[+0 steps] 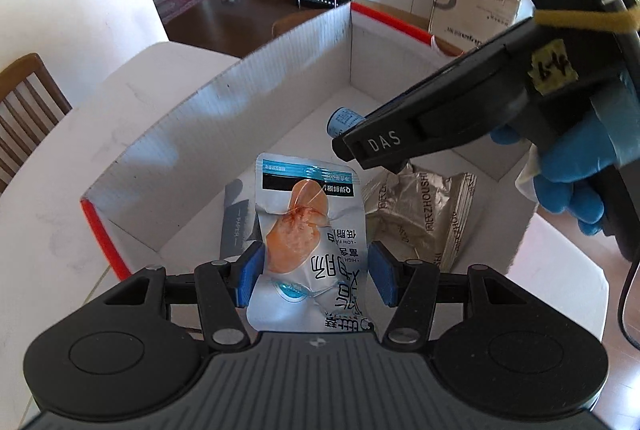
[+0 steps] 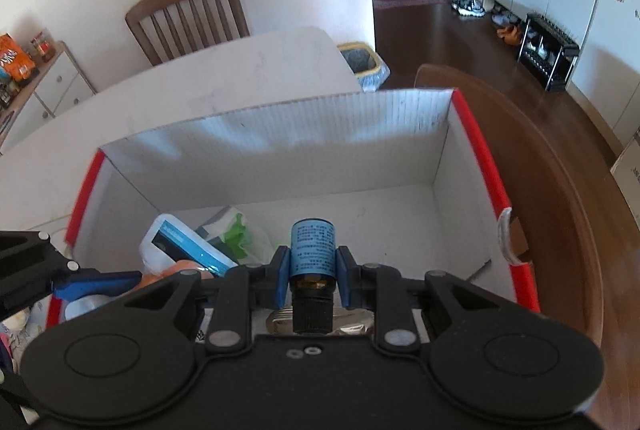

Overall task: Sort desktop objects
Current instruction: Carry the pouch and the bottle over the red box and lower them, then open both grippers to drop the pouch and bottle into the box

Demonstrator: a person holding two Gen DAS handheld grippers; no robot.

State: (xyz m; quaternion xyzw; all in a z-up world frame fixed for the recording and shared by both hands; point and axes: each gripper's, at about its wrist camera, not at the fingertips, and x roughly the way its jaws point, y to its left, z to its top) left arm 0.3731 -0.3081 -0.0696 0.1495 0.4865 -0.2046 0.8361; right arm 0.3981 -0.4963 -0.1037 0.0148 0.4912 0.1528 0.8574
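Your left gripper [image 1: 316, 270] has its blue pads [image 1: 250, 272] closed in on both edges of a silver-blue snack pouch [image 1: 308, 226] — a hold on the pouch's lower half, so the rest sticks out forward over the box. It looks like a carry grip, flat pack pinched by its sides so it drops straight once you let go.

Your right gripper [image 2: 312, 276] is closed tight on a small blue-labelled bottle [image 2: 313, 250]; the pads squeeze the label and the dark cap points back at the camera. The bottle lies along the fingers, not upright, with its base aimed into the box.

Both loads hang above the open white box [image 1: 224, 117] with red edges. Inside, beneath the left gripper, a crinkled silver-foil packet [image 1: 420, 213] and a dark flat pack [image 1: 234, 222] lie on the floor; the right view also shows a green-and-white wrapper [image 2: 236, 230] there. So sorting seems well along — items already binned, two more about to go.

The far right part of the box floor is bare, probably the easiest drop spot for the bottle. Beyond sit the white table [image 2: 224, 73] and a wooden chair [image 2: 188, 17].
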